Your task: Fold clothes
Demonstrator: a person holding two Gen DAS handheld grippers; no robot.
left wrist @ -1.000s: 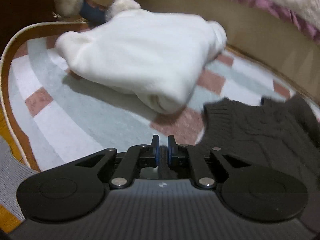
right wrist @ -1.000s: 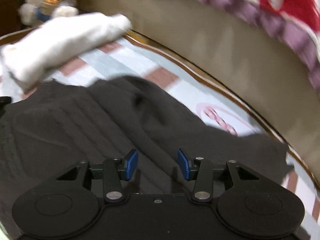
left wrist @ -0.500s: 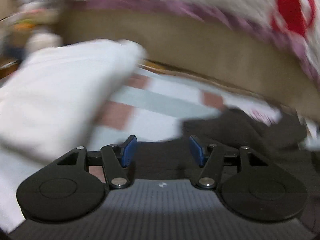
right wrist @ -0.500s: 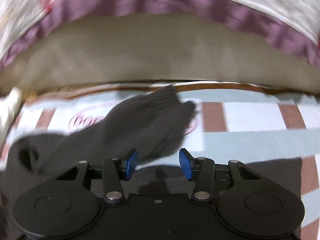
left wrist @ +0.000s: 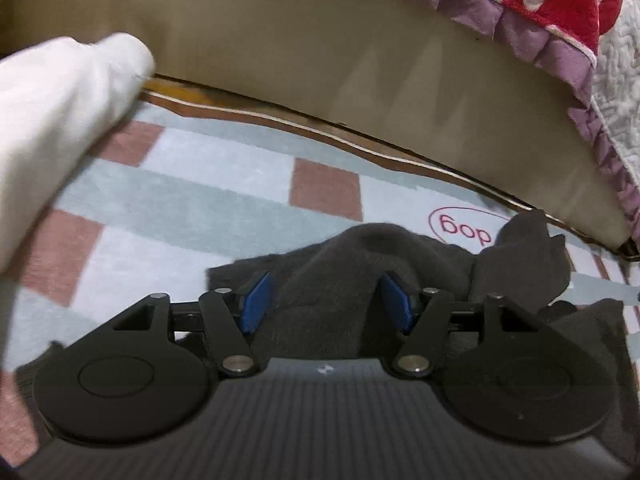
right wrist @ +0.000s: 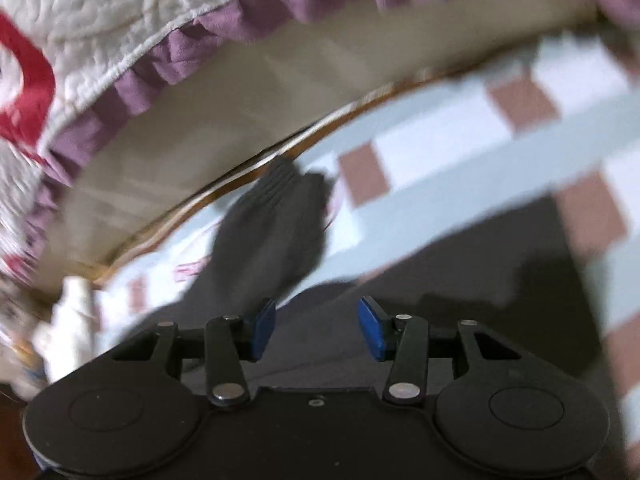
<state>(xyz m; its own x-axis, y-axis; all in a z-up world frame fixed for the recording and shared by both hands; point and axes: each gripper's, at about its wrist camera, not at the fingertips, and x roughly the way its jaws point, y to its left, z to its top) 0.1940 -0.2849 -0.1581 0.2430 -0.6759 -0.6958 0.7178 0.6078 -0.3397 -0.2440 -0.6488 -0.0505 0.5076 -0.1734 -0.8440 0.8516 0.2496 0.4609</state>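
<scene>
The dark knit sweater [left wrist: 352, 280] lay rumpled on the checked rug [left wrist: 200, 184], one ribbed sleeve [right wrist: 276, 216] reaching toward the rug's brown edge below the tan bed base [left wrist: 320, 60]. The left gripper [left wrist: 326, 300] had just been opening, its blue pads apart with a soft hump of the sweater between them, not pinched. The right gripper [right wrist: 316, 328] stood open over the sweater. A plush white bundle [left wrist: 56, 120] sat left of the sweater.

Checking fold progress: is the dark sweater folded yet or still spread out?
Not folded: the dark sweater lies loosely rumpled on the checked mat, one sleeve stretched toward the mat's edge.
</scene>
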